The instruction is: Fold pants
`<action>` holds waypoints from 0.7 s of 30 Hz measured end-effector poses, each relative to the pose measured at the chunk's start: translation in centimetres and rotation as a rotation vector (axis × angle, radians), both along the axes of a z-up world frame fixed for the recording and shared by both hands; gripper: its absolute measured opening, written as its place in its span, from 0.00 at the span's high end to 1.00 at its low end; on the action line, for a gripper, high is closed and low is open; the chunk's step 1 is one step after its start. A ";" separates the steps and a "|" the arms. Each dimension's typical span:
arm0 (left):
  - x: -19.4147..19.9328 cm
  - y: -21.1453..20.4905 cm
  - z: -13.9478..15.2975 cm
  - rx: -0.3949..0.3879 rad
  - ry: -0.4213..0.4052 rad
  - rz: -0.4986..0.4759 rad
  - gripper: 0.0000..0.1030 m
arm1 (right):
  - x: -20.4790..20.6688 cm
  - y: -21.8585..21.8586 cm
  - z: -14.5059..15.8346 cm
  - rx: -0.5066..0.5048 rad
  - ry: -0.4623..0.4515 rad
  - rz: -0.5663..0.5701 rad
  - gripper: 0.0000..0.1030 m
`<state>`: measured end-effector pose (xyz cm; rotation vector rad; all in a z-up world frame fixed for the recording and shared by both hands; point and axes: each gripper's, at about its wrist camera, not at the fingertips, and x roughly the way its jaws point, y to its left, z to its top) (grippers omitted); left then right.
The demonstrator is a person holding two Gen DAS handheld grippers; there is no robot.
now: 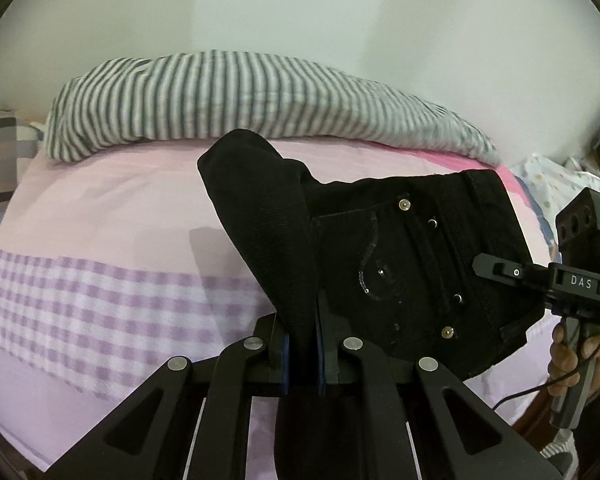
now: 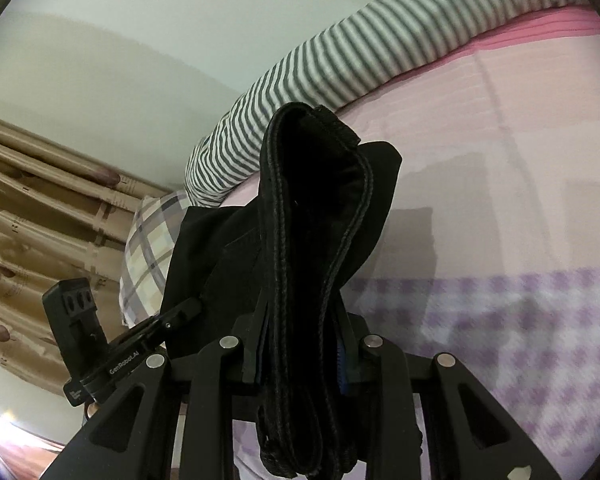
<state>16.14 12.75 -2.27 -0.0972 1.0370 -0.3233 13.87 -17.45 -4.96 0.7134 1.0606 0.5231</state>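
Black denim pants (image 1: 400, 264), held off the bed (image 1: 100, 208) between both tools, above the pink sheet with its lilac check band; striped bolster (image 1: 220, 96) along the far edge, plaid pillow (image 2: 152, 248) at the far left. Left tool (image 1: 300, 356): fingers drawn narrow on a thick fold of dark cloth that rises between the blue pads, the studded pocket side hanging off to the right of it. Right tool (image 2: 300, 360): pinched on a stack of stitched hem or band layers, several thicknesses running through the fingers and looping up beyond them. Pose: both tools angled forward and slightly upward, roughly level with each other, the right one seen at the right edge of the left view with the person's hand on its grip. Handling note, as judgement: keep both pinches firm and the span taut, lower the garment evenly so it lands flat, and align edges before letting go; heavy denim may slump or slip from a shallow bite.
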 end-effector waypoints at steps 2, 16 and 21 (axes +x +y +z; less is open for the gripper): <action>0.9 1.1 -0.6 -0.006 -0.013 0.010 0.91 | 1.4 1.5 -0.5 -0.001 0.013 0.015 0.76; 7.1 6.9 -5.0 0.049 0.034 0.060 0.91 | 6.0 7.9 -3.4 -0.044 0.045 0.036 0.77; 7.4 7.6 -7.8 0.062 0.072 0.074 0.80 | 6.0 7.0 -5.0 -0.105 0.067 0.016 0.72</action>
